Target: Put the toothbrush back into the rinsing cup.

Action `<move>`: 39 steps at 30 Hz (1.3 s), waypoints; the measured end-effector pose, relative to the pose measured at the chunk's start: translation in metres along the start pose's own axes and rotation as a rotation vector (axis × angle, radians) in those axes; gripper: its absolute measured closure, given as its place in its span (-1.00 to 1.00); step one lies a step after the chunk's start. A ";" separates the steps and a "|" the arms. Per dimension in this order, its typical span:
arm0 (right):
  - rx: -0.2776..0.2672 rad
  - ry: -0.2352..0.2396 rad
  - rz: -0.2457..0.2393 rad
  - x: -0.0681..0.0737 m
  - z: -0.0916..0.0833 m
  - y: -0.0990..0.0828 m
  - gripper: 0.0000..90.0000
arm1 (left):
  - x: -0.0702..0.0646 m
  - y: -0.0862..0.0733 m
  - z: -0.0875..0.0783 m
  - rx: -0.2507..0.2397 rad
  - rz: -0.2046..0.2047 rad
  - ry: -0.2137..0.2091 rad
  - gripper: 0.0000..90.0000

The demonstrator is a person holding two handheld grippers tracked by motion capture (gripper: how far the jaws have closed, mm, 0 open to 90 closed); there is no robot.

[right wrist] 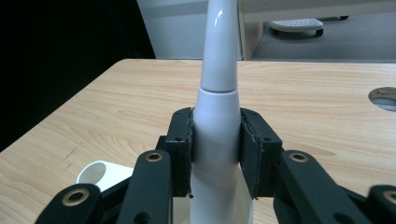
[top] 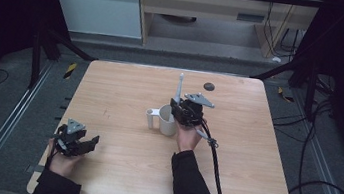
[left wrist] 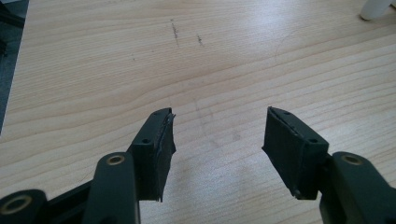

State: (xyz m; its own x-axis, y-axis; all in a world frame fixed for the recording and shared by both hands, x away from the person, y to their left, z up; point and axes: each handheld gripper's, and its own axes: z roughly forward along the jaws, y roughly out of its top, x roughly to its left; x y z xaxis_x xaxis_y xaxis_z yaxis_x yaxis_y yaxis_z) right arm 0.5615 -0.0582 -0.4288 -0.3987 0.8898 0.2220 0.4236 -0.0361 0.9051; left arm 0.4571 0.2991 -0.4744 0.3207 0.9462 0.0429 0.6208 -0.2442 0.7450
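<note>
Two grippers were at work, one busy. The right gripper (right wrist: 215, 154) clamped both pads on a white toothbrush handle (right wrist: 217, 116), held upright over the white cup (top: 167, 120) near the table's (top: 115, 170) middle (probably so it could stand inside). The left gripper (left wrist: 217, 149) rested near the table's front-left edge, jaws wide and empty, well apart, seemingly kept clear.

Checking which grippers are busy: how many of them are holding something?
1. The right gripper is clamped on the white electric toothbrush standing in the white cup mid-table. The left gripper sits open over bare table at the near left corner.
</note>
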 end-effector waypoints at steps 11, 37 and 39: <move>0.023 -0.005 0.000 -0.003 0.001 -0.003 0.48 | 0.000 0.000 0.000 0.000 0.001 0.000 -0.07; 0.020 -0.009 -0.037 -0.005 0.005 -0.003 0.29 | 0.000 0.000 0.000 -0.001 0.002 0.000 -0.07; 0.019 -0.007 -0.038 -0.004 0.004 -0.003 0.26 | 0.000 0.000 0.000 -0.001 0.003 -0.001 -0.08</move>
State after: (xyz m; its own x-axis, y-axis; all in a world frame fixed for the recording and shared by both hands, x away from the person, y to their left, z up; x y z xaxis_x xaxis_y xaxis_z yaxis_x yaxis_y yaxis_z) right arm 0.5655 -0.0600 -0.4338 -0.4094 0.8934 0.1849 0.4237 0.0067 0.9058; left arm 0.4569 0.2988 -0.4743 0.3228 0.9454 0.0443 0.6191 -0.2464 0.7457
